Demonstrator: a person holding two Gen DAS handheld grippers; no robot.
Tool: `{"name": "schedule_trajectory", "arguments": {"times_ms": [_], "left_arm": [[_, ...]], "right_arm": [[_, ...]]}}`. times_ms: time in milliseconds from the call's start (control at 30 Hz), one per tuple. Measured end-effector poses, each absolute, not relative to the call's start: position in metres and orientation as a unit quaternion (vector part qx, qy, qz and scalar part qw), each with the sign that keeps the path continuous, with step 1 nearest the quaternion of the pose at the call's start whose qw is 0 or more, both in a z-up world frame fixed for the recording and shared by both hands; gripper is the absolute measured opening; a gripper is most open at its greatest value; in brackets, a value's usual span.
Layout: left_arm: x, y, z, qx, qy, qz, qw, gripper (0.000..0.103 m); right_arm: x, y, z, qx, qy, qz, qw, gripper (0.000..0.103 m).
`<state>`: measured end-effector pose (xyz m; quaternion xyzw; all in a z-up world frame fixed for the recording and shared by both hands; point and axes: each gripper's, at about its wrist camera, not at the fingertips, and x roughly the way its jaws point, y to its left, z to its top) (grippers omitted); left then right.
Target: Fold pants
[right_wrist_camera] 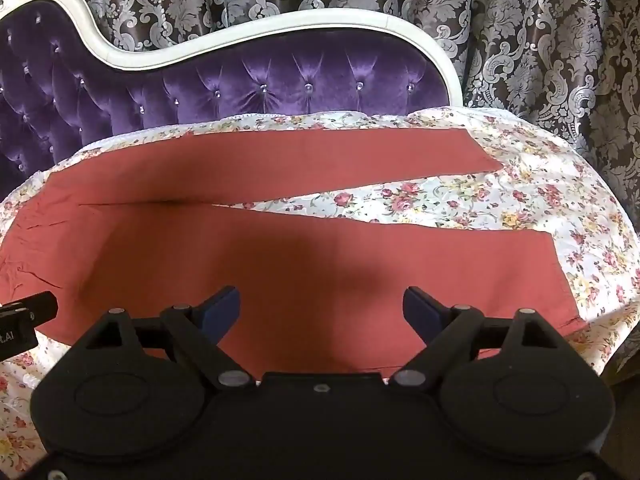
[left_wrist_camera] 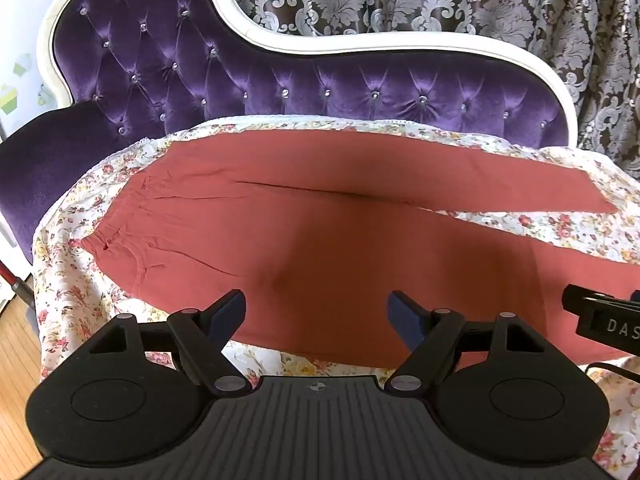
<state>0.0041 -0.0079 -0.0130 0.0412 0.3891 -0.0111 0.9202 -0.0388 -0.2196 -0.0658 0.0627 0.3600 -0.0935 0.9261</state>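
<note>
Rust-red pants [left_wrist_camera: 320, 240] lie flat on a floral sheet [left_wrist_camera: 580, 228], waistband at the left, both legs running right and spread in a V. In the right wrist view the same pants [right_wrist_camera: 280, 256] show their two leg hems at the right. My left gripper [left_wrist_camera: 316, 312] hovers open above the near leg close to the waist, nothing between its blue pads. My right gripper [right_wrist_camera: 320, 312] stands open over the near leg further toward the hem, also holding nothing. Each gripper's black body shows at the edge of the other's view.
The sheet covers the seat of a purple tufted sofa [left_wrist_camera: 280, 80] with a white frame [right_wrist_camera: 280, 24]. A patterned curtain [right_wrist_camera: 520, 40] hangs behind. Wooden floor [left_wrist_camera: 16, 344] shows at the lower left, past the sheet's edge.
</note>
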Motion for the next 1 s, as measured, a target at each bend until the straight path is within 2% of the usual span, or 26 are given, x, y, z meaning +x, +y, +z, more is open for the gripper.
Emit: {"name": "schedule_trajectory", "arguments": {"times_ms": [1000], "left_arm": [[0.010,-0.015,-0.031,0.055,0.416,-0.015,0.908,0.077]], "right_arm": [[-0.029,-0.211,-0.079,0.057,0.408,-0.087,0.907,0.089]]}}
